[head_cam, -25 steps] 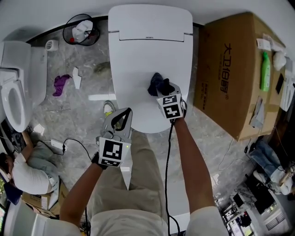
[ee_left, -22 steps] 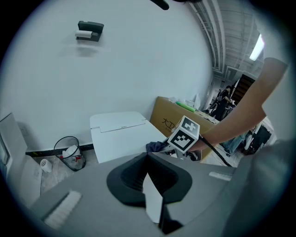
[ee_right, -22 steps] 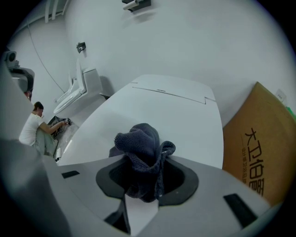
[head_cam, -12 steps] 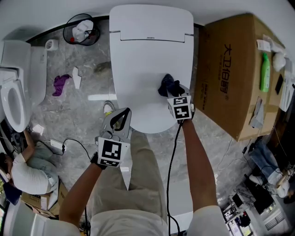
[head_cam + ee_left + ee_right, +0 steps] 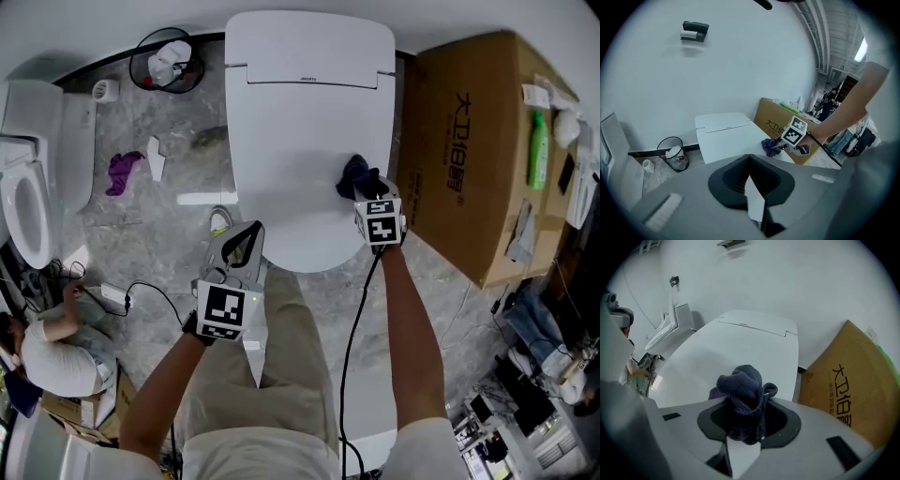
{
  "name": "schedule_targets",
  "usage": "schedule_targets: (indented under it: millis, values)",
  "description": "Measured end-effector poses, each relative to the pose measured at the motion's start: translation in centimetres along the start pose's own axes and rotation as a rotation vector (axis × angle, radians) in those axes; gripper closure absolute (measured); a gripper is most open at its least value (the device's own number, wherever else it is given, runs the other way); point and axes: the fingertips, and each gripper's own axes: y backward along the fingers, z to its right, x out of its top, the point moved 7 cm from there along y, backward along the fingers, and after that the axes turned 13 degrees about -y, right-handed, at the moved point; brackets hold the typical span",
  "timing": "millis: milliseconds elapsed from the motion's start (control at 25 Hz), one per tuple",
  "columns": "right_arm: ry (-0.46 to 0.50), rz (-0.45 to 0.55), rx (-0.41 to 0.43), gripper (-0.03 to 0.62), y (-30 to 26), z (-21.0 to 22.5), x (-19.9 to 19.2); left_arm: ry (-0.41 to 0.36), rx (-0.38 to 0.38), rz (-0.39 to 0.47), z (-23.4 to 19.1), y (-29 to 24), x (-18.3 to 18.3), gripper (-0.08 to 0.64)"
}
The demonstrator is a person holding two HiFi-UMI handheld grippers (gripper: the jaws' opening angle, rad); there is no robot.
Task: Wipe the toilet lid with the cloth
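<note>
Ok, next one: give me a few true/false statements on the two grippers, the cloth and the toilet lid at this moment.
1. The right gripper is shut on the dark cloth. True.
2. The cloth sits at the back of the toilet lid, by the hinge. False: it is on the front half, near the edge beside the cardboard box.
3. The left gripper holds a second cloth. False: its jaws are together with nothing between them.
4. The toilet lid is down. True.
5. The left gripper presses on the middle of the lid. False: it is held off the lid's front corner, on the side away from the box.
</note>
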Motion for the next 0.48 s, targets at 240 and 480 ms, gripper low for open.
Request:
schedule_targets:
  millis: [240,480]
  values:
    - [-0.01,-0.014,-0.028,0.457,0.2,1.3,-0.4,0.001,0.004,-0.001,-0.1,0.2,-0.1,0.56]
    - [-0.016,-0.025,-0.067,0.459,0.7,2.6,-0.9,0.001,0.002,0.002,0.1,0.3,-0.2,0.56]
